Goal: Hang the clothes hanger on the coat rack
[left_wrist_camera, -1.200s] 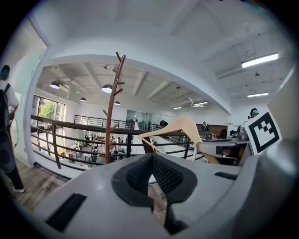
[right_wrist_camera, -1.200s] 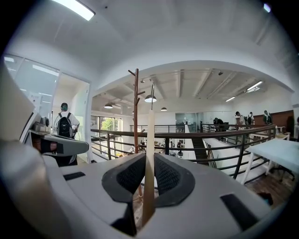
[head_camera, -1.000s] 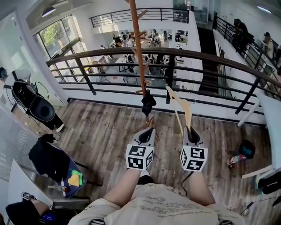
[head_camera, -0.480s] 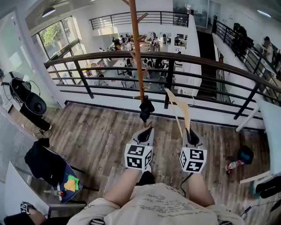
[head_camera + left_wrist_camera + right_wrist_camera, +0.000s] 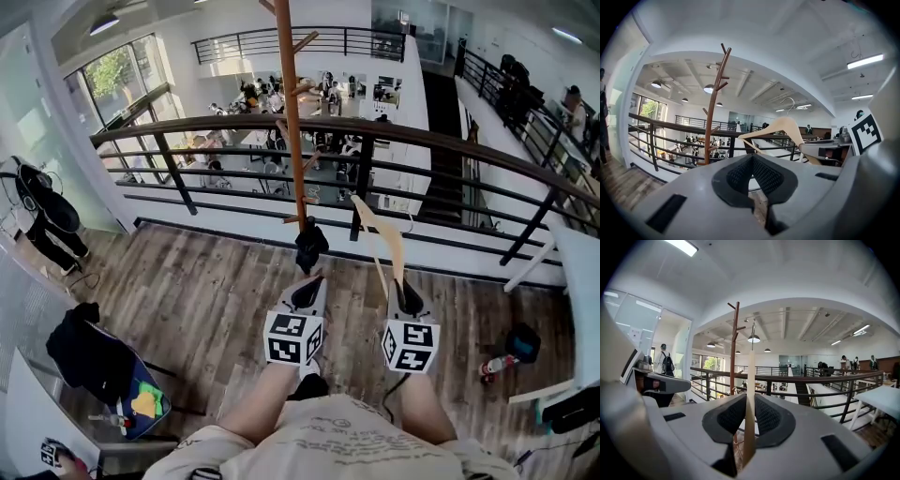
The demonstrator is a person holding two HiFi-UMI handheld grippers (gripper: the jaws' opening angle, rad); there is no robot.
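Note:
A tall wooden coat rack (image 5: 292, 122) with side pegs stands by the railing, a dark item (image 5: 310, 246) hanging low on its pole. My right gripper (image 5: 403, 287) is shut on the lower end of a light wooden clothes hanger (image 5: 383, 231), which stands upright to the right of the pole, its metal hook (image 5: 405, 221) apart from the pegs. In the right gripper view the hanger (image 5: 750, 390) shows edge-on between the jaws, the rack (image 5: 734, 348) to its left. My left gripper (image 5: 312, 282) is shut and empty, just below the pole's base. From the left gripper view I see the rack (image 5: 712, 108) and the hanger (image 5: 780, 127).
A dark metal railing (image 5: 441, 127) runs across behind the rack, with an open drop to a lower floor beyond. A chair with dark clothes (image 5: 89, 352) stands at the left, a white table edge (image 5: 581, 281) at the right, and a bag and bottle (image 5: 511, 347) on the wooden floor.
Both grippers and the hanger have shifted slightly up and forward toward the rack. The dark figure at the far left has moved further away.

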